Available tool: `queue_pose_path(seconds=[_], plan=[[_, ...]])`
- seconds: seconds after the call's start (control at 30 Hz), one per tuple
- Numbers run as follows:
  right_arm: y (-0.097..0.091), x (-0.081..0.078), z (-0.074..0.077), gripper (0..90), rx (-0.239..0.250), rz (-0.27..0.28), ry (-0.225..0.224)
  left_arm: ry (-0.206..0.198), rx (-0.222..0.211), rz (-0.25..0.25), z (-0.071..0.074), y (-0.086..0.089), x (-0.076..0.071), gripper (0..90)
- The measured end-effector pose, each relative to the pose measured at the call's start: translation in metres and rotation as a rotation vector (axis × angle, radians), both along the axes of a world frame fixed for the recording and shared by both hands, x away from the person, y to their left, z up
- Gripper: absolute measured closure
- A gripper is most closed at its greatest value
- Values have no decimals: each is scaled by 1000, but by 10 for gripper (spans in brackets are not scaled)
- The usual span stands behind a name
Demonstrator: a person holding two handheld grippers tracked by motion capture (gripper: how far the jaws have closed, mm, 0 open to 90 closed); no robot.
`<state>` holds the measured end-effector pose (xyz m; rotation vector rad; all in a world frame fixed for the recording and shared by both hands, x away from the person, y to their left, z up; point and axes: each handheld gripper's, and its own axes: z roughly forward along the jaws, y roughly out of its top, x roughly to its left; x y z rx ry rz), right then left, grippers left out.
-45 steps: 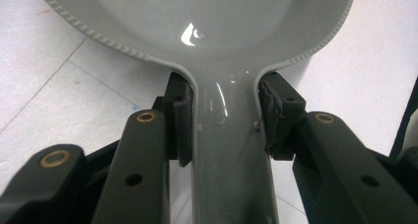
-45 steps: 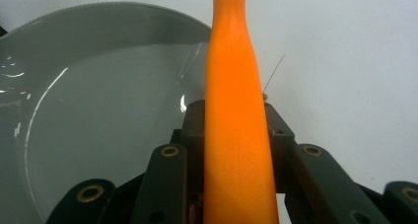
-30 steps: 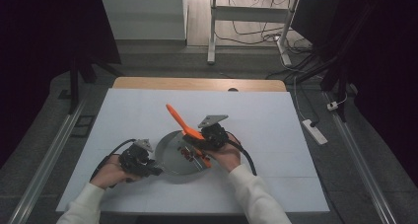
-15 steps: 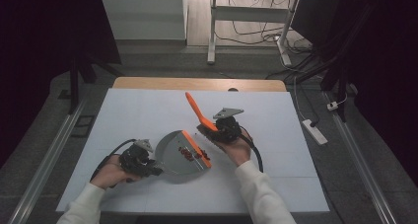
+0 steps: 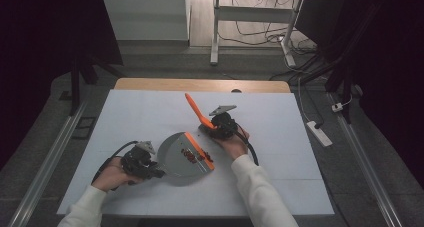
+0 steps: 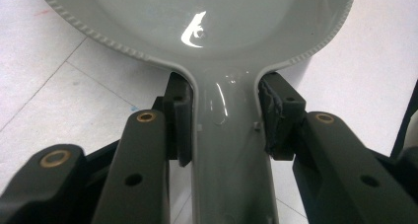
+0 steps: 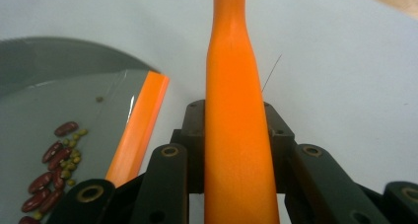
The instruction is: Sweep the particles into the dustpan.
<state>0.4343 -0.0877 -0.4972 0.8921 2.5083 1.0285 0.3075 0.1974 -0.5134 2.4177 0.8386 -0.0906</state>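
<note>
A grey dustpan [image 5: 182, 159] with an orange lip [image 5: 200, 149] is seen lying on the white table [image 5: 125, 117], low and just left of centre in the high view. A small heap of red beans [image 5: 189, 155] and green peas [image 7: 74, 157] is held inside it, near the lip. The left gripper [image 5: 150, 169], at the lower left of that view, is clamped on the dustpan's handle [image 6: 229, 150]; in the left gripper view both pads [image 6: 181, 130] are pressed against the handle's sides. The right gripper [image 5: 212, 127], just right of centre, is closed on an orange brush handle [image 5: 196, 111], which is tilted up and away toward the upper left. In the right gripper view the handle [image 7: 235, 130] is gripped between the jaws, and the dustpan lip [image 7: 138, 125] is seen to its left. The brush's bristles cannot be made out. Around the table, a power strip [image 5: 318, 133] is seen on the floor at the right, and a metal stand [image 5: 215, 32] with cables at the top.

Compared with half a second ago, the right gripper and brush are found lower and closer to the dustpan; the dustpan and left gripper are unchanged.
</note>
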Motion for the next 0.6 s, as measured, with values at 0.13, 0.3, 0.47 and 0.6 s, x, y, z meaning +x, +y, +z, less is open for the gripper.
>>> queue_pose_path(seconds=[0.13,0.3,0.47,0.6], plan=[[4,-4,-1,703,20,26,22,1,-1,0,0,0,0,619],[9,-13,-1,702,2,50,20,1,-1,1,0,0,0,619],[12,-22,-1,702,1,73,20,1,3,1,0,-1,0,619],[14,-29,-2,702,8,90,14,1,2,2,0,-1,0,618]])
